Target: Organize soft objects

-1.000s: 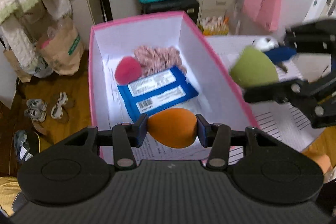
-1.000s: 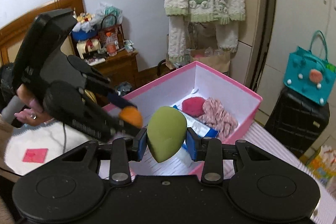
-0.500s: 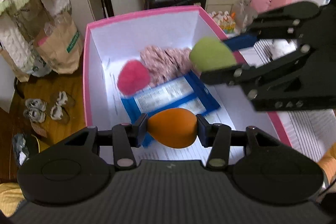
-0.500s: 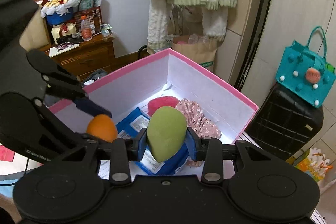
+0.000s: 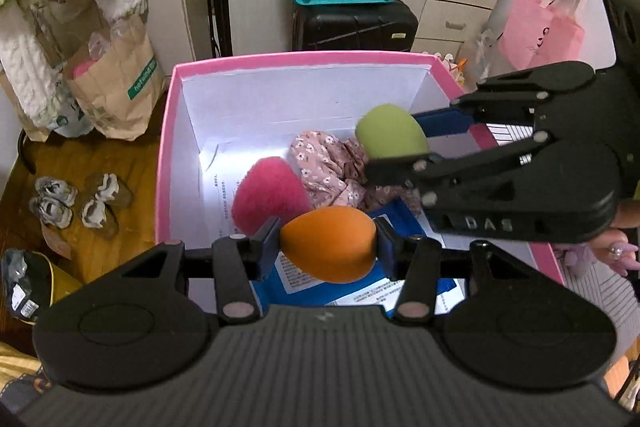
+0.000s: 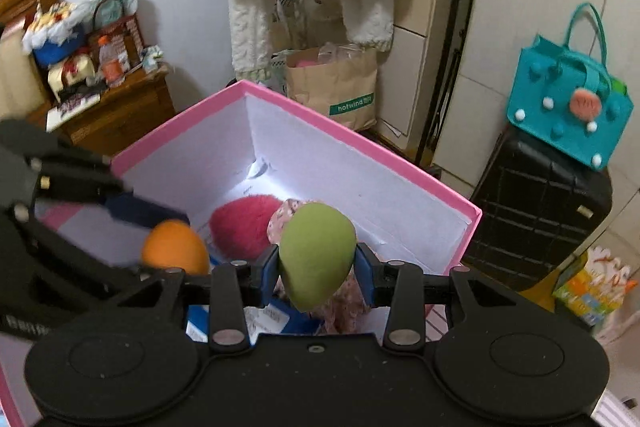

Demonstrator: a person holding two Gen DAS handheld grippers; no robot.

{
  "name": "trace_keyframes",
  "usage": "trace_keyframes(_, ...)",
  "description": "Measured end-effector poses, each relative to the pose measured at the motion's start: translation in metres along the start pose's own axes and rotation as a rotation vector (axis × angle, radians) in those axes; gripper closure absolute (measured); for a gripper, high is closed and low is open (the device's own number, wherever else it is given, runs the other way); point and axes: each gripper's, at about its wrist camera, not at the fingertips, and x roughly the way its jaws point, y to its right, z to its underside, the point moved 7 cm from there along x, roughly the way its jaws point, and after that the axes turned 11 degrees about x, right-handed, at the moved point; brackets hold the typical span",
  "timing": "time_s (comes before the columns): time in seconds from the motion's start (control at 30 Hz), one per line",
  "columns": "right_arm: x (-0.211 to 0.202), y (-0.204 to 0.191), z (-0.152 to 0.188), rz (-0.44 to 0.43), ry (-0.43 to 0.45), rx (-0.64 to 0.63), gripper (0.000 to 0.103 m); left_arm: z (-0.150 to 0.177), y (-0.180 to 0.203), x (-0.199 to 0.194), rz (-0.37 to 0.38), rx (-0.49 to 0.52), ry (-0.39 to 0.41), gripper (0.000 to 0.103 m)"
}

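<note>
since the earlier frames, both grippers have travelled from beside the pink box [image 5: 168,147] to positions over its interior, and the box contents have not shifted. we hold the left gripper [image 5: 328,245] clenched on the orange sponge [image 5: 328,245]; its pads press both ends of the sponge. we hold the right gripper [image 6: 317,263] around the green sponge [image 6: 317,255]. its jaws have just been opening slightly, yet the green sponge sits between the pads and appears gripped in the right wrist view.

status of the task, as we judge it:

1. already stored: the pink fluffy ball [image 5: 270,193] lies toward the left wall of the box; the floral cloth [image 5: 332,167] lies just beside it, toward the far right corner; the blue packet [image 5: 400,223] lies on the box floor toward the near edge, partly hidden under the left gripper.
2. in progress: the orange sponge hangs above the near part of the box floor, over the blue packet. the green sponge hangs above the floral cloth, near the right wall.
3. remaining: we release both sponges into the box. neither sponge touches the floor or the other contents yet, as far as we can tell.

whether further soft objects wait outside the box, we cannot tell.
</note>
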Motion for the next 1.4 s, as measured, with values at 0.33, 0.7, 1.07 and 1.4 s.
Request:
trace_keyframes(0.33,-0.043,0.019,0.002,-0.023,0.086,0.1,0.046,-0.014,0.003,0.012,-0.008,0.003,0.017,0.053)
trace_keyframes(0.7,-0.097,0.022,0.037,-0.059,0.106,0.147,0.044,-0.019,0.002,0.001,-0.073,0.012,0.034,0.032)
trace_keyframes(1.07,-0.152,0.018,0.069,-0.035,0.176,0.11,0.043,0.0,0.031,-0.07,-0.057,0.086,0.027,0.026)
trace_keyframes(1.4,-0.214,0.013,0.1,-0.029,0.206,0.077,0.04,0.011,0.073,-0.141,-0.135,0.257,0.05,0.002)
